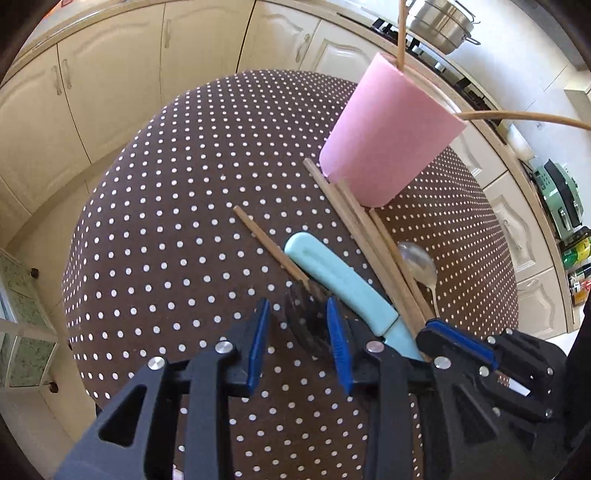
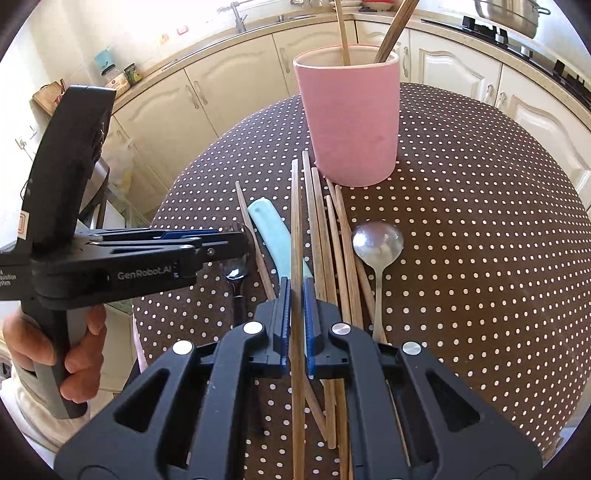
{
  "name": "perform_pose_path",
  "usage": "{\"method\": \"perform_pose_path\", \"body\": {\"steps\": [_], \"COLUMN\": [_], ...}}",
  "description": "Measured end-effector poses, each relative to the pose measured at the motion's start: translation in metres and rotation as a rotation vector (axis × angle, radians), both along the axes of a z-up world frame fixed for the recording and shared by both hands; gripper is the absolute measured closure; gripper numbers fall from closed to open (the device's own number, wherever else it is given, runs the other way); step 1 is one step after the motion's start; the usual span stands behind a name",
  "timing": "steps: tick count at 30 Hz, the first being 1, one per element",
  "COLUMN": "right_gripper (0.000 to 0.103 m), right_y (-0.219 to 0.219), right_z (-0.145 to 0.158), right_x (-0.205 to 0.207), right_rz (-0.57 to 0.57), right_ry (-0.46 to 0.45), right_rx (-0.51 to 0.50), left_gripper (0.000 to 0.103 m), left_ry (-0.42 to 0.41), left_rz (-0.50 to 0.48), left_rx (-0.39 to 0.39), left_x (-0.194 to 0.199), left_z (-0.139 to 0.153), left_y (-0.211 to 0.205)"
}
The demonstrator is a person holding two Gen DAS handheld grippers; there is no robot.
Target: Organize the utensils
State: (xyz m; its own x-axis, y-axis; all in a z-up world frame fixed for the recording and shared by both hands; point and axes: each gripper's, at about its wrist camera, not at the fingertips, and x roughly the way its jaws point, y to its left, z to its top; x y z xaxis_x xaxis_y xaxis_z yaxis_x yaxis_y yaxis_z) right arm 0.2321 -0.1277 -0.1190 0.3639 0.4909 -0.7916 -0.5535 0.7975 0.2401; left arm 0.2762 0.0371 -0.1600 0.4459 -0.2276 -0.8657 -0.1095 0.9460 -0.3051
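A pink cup (image 2: 349, 118) stands on a round table (image 2: 480, 229) under a brown polka-dot cloth, with three chopsticks upright in it in the right wrist view. Beside its base lie a loose bundle of about six wooden chopsticks (image 2: 332, 251), one chopstick (image 2: 255, 240) apart at the left, one pale blue knife (image 2: 273, 232), one steel spoon (image 2: 376, 243) and one dark fork (image 2: 236, 273). The right gripper (image 2: 295, 295) is clamped on a single chopstick (image 2: 296, 221) that points toward the cup, just over the bundle. The left gripper (image 1: 297, 321), held in a hand (image 2: 55, 350), hovers over the fork's head (image 1: 306, 317) with its jaws apart and not touching it; the lone chopstick and knife crowd close beside it. Cream cabinets (image 2: 229, 96) ring the table, and a steel pot (image 1: 439, 22) sits on the stove.
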Motion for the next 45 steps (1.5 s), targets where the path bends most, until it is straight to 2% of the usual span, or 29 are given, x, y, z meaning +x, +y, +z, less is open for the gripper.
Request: {"method": "perform_pose_path", "body": {"steps": [2,6,9,12,17,23,32,42,45], "right_gripper": [0.096,0.096,0.096,0.096,0.095,0.095,0.095,0.095,0.095], "right_y": [-0.001,0.004,0.007,0.012,0.027,0.054,0.091,0.118,0.118], "right_z": [-0.001,-0.003,-0.002,-0.008,-0.016,-0.008,-0.009,-0.015,-0.016], "right_x": [0.003,0.004,0.002,0.001,0.003,0.007,0.023,0.015,0.017], "right_rz": [-0.002,-0.009,-0.004,0.021,0.043,0.044,0.058,0.081,0.069], "right_ry": [0.000,-0.010,-0.012,0.019,0.047,-0.015,-0.036,-0.094,-0.072], "right_rx": [0.008,0.022,0.034,0.013,-0.062,-0.138,-0.197,-0.304,-0.286], "left_gripper": [0.092,0.099,0.100,0.100,0.100,0.100,0.100,0.100,0.100], "left_ry": [-0.007,-0.054,-0.094,-0.126,-0.106,-0.093,-0.084,-0.097,-0.104], "left_rz": [-0.006,0.018,0.023,0.024,0.034,0.056,0.045,0.037,0.030], "left_rx": [0.015,-0.041,-0.049,-0.025,0.000,-0.002,0.003,0.011,0.010], "left_x": [0.001,-0.004,-0.007,-0.010,-0.010,-0.013,-0.011,-0.009,-0.009], "left_z": [-0.002,-0.002,0.009,0.020,0.023,0.020,0.014,0.014,0.015], "left_y": [-0.004,-0.003,0.003,0.008,0.014,0.027,0.024,0.020,0.019]}}
